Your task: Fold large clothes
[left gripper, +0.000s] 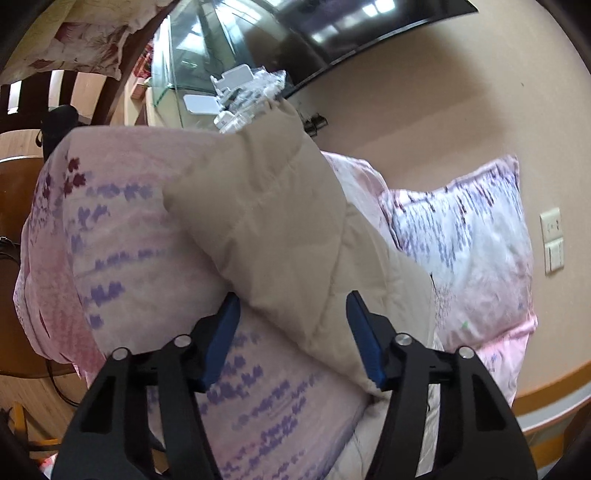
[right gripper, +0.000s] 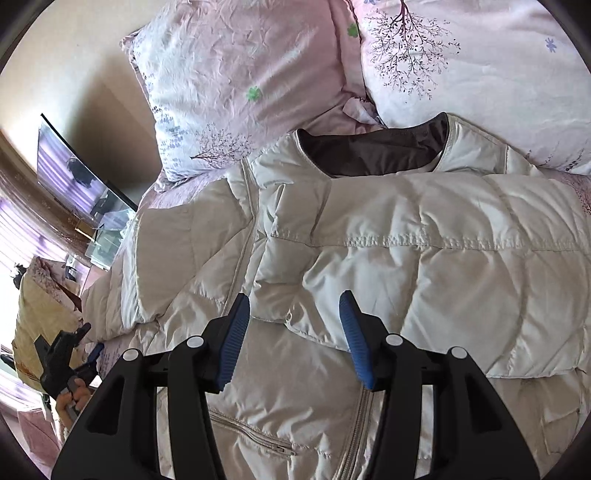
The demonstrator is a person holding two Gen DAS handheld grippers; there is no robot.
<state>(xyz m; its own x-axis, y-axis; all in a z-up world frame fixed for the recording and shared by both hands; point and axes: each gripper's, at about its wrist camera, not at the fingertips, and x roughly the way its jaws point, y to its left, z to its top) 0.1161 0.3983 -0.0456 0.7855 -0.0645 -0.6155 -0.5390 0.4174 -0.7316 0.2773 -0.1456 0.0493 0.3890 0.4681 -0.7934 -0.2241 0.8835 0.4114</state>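
A cream quilted down jacket (right gripper: 369,251) lies front-up on the pink floral bed, its brown-lined collar (right gripper: 369,155) toward the pillows. One sleeve (right gripper: 461,273) lies folded across the chest. My right gripper (right gripper: 293,328) is open just above the jacket's middle, its blue fingers astride the sleeve's cuff end near the zipper (right gripper: 354,435). My left gripper (left gripper: 291,332) is open around the other sleeve (left gripper: 266,221), which rises between its blue fingers over the bed's edge. The left gripper also shows in the right wrist view (right gripper: 70,354) at the far left.
Two pink floral pillows (right gripper: 240,81) (right gripper: 480,66) lie at the head of the bed. A pillow (left gripper: 472,258) leans against the beige wall. A glass table (left gripper: 207,74) with white items and a dark TV (left gripper: 351,29) stand beyond the bed. Wooden furniture (left gripper: 14,192) stands at left.
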